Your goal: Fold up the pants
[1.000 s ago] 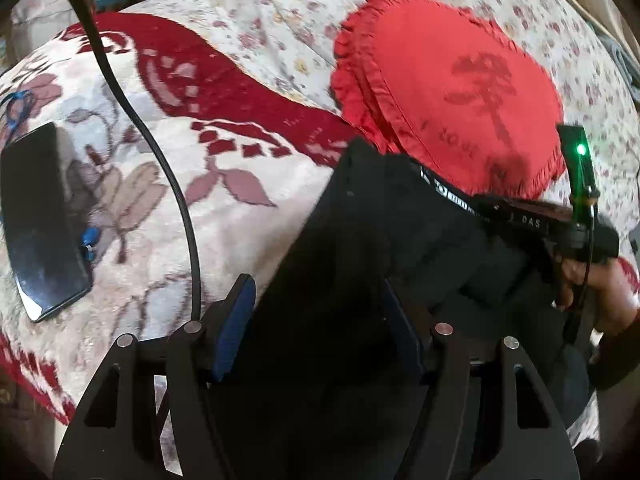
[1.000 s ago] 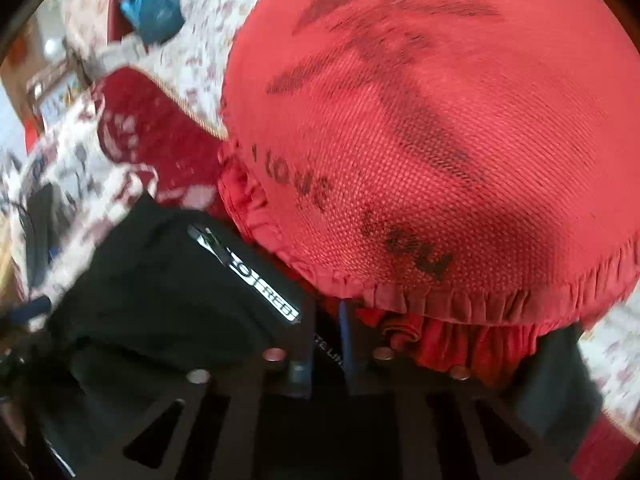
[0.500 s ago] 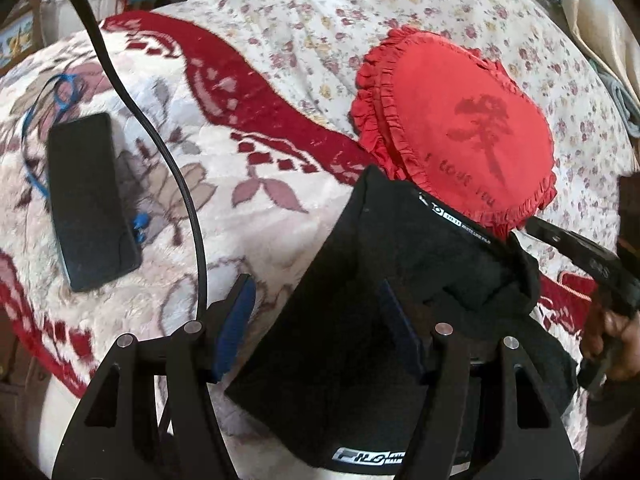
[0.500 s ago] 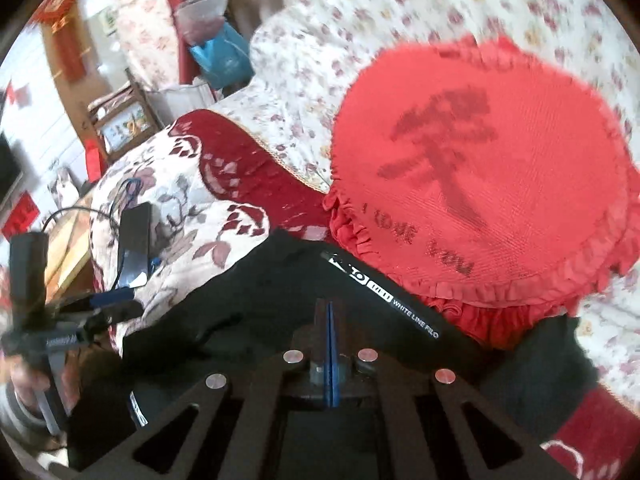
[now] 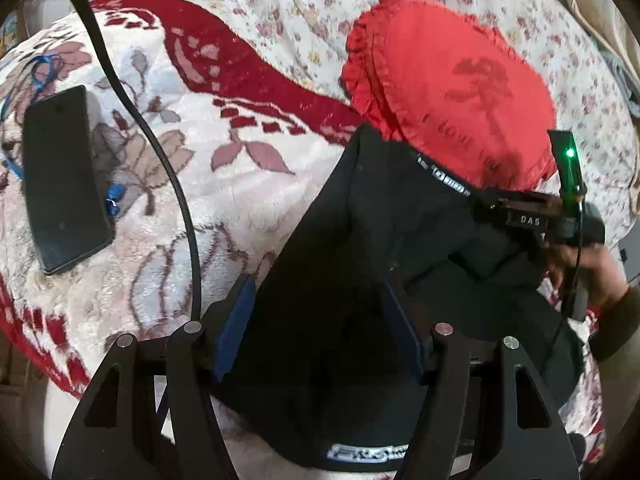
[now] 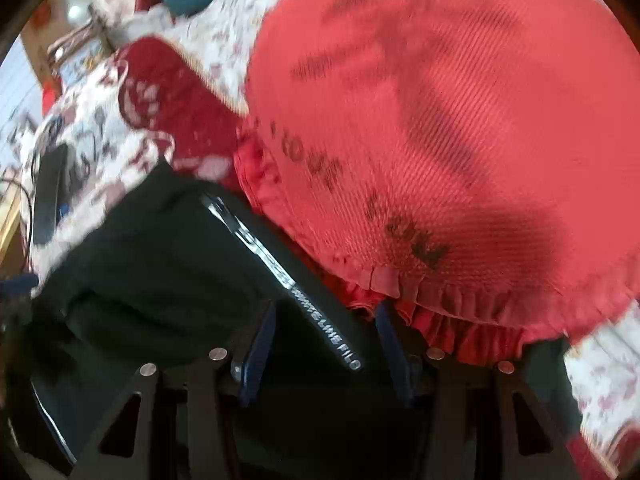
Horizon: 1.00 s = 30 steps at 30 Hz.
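The black pants [image 5: 360, 260] are seen lying on the bed [image 5: 248, 208], near its front edge, as a folded bundle whose long axis runs from that edge up and away toward the red cushion [image 5: 452, 92], against which the far end, bearing a white printed strip, is laid. In the left wrist view the left gripper [image 5: 318, 320] is held wide apart with the near part of the pants between its blue pads [image 5: 236, 324]; whether the cloth is pressed by them cannot be told. In the right wrist view the right gripper [image 6: 326, 352] is being opened over the printed strip, the cloth lying between the pads untouched. Only the left view shows the right hand [image 5: 588, 268] on its handle at the far right of the pants, and the black phone [image 5: 60, 176] and cable [image 5: 160, 152] toward the bed's left edge. Only the right view shows the cushion's lettering up close, though blurred.
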Motion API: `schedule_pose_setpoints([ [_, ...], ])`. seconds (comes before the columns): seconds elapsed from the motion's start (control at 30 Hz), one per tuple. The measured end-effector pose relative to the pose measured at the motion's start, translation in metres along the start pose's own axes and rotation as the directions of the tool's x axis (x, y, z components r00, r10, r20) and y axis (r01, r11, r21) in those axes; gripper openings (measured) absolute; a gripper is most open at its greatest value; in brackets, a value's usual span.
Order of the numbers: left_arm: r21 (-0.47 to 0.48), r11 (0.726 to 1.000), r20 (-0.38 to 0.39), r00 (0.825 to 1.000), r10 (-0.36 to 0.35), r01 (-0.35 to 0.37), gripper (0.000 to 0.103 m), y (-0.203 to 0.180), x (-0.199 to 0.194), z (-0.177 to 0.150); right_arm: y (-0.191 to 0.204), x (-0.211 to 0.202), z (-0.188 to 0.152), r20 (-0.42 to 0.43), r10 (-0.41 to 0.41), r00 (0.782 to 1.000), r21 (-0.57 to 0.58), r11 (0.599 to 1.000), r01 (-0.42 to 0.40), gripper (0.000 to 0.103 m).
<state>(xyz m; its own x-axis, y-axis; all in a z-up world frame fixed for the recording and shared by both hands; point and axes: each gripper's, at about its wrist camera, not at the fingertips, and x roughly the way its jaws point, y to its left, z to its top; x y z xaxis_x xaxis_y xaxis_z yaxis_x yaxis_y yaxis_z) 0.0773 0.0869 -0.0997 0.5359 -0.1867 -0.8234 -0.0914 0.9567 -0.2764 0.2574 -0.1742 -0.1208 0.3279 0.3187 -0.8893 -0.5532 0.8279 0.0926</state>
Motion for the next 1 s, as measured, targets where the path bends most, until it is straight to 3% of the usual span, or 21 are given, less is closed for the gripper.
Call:
schedule_pose_setpoints([
  [0.07, -0.009, 1.0, -0.022, 1.0, 0.004, -0.004, 0.065, 0.001, 0.011, 0.0, -0.004, 0.007, 0.001, -0.01, 0.042, 0.999, 0.003, 0.999, -0.042, 0.046],
  [0.17, -0.011, 1.0, -0.023, 1.0, 0.02, -0.02, 0.065, 0.002, 0.017, 0.0, 0.005, -0.003, -0.003, 0.028, 0.031, 0.999, -0.009, 0.999, -0.03, 0.007],
  [0.2, -0.016, 1.0, -0.026, 1.0, 0.017, -0.018, 0.065, 0.003, 0.018, 0.0, 0.009, -0.009, -0.005, 0.037, 0.027, 0.999, -0.013, 1.0, -0.027, 0.005],
  [0.4, -0.048, 0.999, 0.008, 1.0, 0.006, -0.006, 0.065, 0.011, -0.002, 0.001, 0.044, -0.082, -0.031, 0.163, 0.066, 0.984, -0.041, 0.997, -0.06, 0.004],
  [0.6, -0.128, 0.992, 0.125, 0.992, -0.002, 0.018, 0.065, 0.04, -0.058, 0.0, 0.095, -0.154, -0.092, 0.276, 0.184, 0.943, -0.056, 0.983, -0.175, 0.004],
  [0.8, -0.168, 0.986, 0.181, 0.983, 0.014, 0.017, 0.065, 0.058, -0.093, -0.002, 0.17, -0.137, -0.153, 0.248, 0.337, 0.908, -0.028, 0.94, -0.341, 0.004],
  [0.9, -0.175, 0.984, 0.196, 0.981, 0.01, 0.025, 0.065, 0.056, -0.098, -0.004, 0.195, -0.094, -0.171, 0.194, 0.321, 0.927, 0.031, 0.942, -0.333, 0.007],
  [1.0, -0.137, 0.99, 0.188, 0.982, -0.012, 0.038, 0.065, 0.042, -0.095, -0.006, 0.198, -0.08, -0.178, 0.161, 0.29, 0.943, 0.056, 0.952, -0.302, 0.013],
])
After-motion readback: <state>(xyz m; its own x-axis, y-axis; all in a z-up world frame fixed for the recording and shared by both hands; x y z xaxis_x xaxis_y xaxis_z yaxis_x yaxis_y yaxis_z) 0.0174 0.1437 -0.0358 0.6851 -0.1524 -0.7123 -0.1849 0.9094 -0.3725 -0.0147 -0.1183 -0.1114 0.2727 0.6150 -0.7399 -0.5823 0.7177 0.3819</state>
